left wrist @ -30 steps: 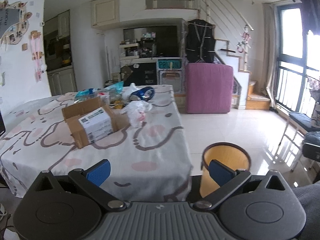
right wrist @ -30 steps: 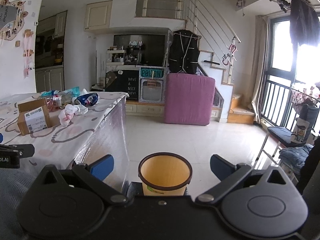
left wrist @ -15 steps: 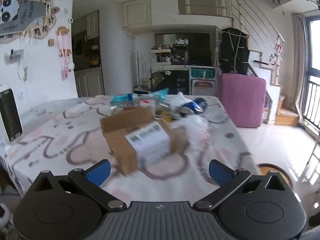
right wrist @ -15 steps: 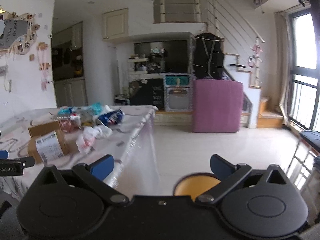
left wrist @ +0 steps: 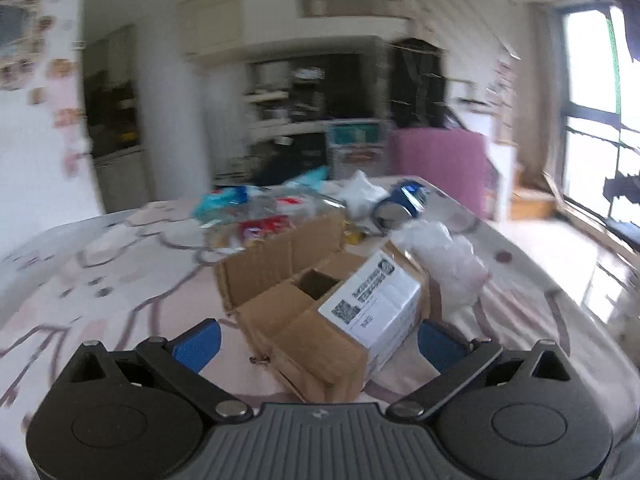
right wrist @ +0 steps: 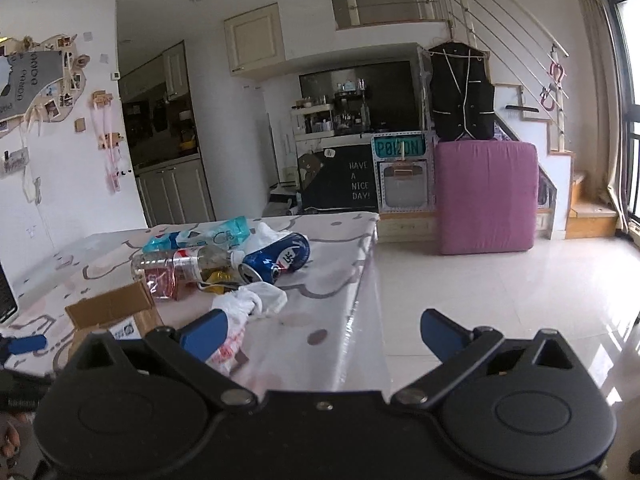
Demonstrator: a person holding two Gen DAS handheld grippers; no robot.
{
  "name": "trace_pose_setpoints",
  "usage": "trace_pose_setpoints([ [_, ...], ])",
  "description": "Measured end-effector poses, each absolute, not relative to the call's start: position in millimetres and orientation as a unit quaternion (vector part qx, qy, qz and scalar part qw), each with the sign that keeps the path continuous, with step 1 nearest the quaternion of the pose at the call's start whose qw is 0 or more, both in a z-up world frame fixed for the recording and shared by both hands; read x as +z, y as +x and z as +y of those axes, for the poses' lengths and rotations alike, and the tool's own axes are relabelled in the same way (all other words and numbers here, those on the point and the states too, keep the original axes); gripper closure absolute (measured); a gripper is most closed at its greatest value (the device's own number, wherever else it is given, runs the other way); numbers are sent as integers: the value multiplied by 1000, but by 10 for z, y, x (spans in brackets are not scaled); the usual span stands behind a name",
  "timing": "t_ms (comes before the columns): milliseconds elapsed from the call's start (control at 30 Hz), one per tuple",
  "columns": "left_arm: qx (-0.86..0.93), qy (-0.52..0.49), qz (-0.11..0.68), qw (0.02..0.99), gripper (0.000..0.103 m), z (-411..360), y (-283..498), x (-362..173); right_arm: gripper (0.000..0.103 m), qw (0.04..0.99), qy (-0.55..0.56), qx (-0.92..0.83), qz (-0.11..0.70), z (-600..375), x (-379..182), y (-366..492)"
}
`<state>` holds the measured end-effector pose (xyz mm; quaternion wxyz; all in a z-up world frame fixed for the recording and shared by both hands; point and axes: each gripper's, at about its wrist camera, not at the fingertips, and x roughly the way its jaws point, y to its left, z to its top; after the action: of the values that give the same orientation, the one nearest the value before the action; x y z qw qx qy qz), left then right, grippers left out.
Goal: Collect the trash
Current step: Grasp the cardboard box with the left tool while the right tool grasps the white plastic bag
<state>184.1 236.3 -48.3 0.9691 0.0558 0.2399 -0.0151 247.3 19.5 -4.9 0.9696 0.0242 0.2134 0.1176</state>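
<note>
On the table [right wrist: 336,280] with its patterned cloth we find all the trash gathered toward the far end, none of it collected yet. Largest is the cardboard box [left wrist: 332,316], flaps open and a shipping label on its side, lying just ahead of our left gripper [left wrist: 318,342]; its jaws stand wide apart with the box squarely between the blue pads [left wrist: 198,344], though the blur in that view leaves us unsure whether either pad touches cardboard. Next in size is the crumpled white plastic bag [right wrist: 256,304] beside the box, then the clear plastic bottle [right wrist: 184,266] lying on its side, and the blue can [right wrist: 276,260] tipped over near it. Our right gripper [right wrist: 322,332] hovers over the table's near edge, jaws likewise apart and holding nothing.

We judge the step in hand to be the reach for the box. What comes next, as we see it, is to bring the left jaws a little farther around the box and close firmly across its width.
</note>
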Motion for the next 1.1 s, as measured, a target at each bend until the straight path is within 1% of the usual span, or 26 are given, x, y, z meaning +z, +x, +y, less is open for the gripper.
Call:
trace_pose_setpoints([
  [100,-46,58,246,966,0,2558,2006,-571,0,969,15,120,214,358,-102,2608],
  [267,-128,-28,232,964,0,2954,2200,-689,0,965,0,139,224,564,-162,2721],
  [400,-154,-61,218,962,0,3100,2299,-768,0,963,-15,147,227,674,-196,2760],
  [500,-172,-98,240,950,0,3105,2336,-816,0,960,-17,154,234,750,-229,2805],
  [667,-172,-47,247,952,0,2801,2187,-858,0,957,-13,162,242,849,-271,2876],
  [833,-216,-22,241,946,0,2537,2003,-832,0,950,-11,180,254,944,-336,2963],
  [1000,-174,3,244,954,0,2346,1954,-881,1,941,12,187,283,983,-433,3162],
  [1033,-159,7,249,955,0,2306,1965,-892,4,939,18,185,289,992,-458,3211],
  [1067,-139,12,256,957,0,2257,1990,-909,11,938,24,186,292,1009,-488,3262],
  [1100,-126,14,262,957,0,2226,2013,-923,14,937,29,187,294,1024,-518,3304],
])
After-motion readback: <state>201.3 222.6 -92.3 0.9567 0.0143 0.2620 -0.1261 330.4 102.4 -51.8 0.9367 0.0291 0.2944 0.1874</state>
